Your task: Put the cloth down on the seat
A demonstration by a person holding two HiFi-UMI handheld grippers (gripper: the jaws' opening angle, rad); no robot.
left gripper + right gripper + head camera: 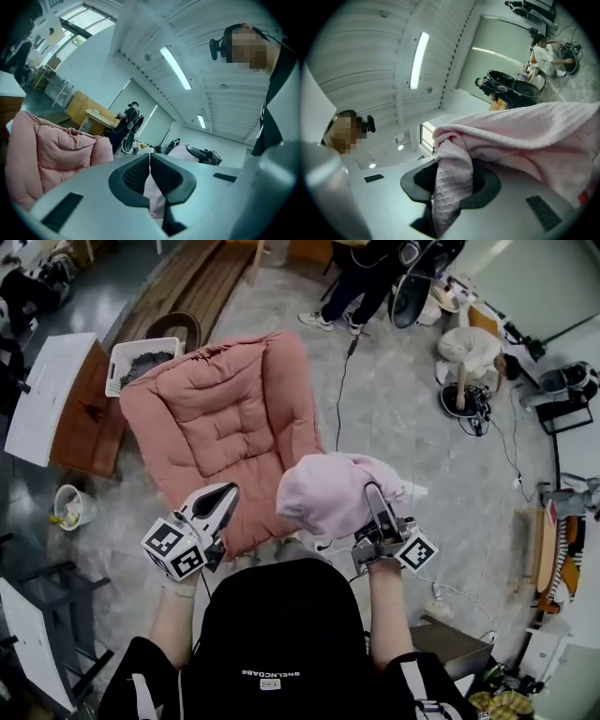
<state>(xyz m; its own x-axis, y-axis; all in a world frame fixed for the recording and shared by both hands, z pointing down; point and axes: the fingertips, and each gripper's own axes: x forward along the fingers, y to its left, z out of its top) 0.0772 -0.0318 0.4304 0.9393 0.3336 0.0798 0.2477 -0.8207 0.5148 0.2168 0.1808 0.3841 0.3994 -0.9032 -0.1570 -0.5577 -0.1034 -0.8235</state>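
Observation:
A bunched pale pink cloth (pixel 337 491) hangs above the front right corner of the pink padded seat (pixel 220 423). My right gripper (pixel 373 489) is shut on it, and in the right gripper view a fold of the cloth (pixel 520 136) is pinched between the pads of that gripper (pixel 452 183) while the rest drapes over to the right. Over the seat's front edge, my left gripper (pixel 228 493) is a short way left of the cloth and not touching it. Its pads meet, so the left gripper (pixel 150 161) is shut and holds nothing. The seat (pixel 51 150) shows at the left of that view.
A white basket (pixel 141 357) stands behind the seat and a white table (pixel 42 395) to its left. A small bucket (pixel 73 505) sits on the floor at the left. A black cable (pixel 339 390) runs beside the seat. One person stands at the back (pixel 361 282); another crouches (pixel 473 352).

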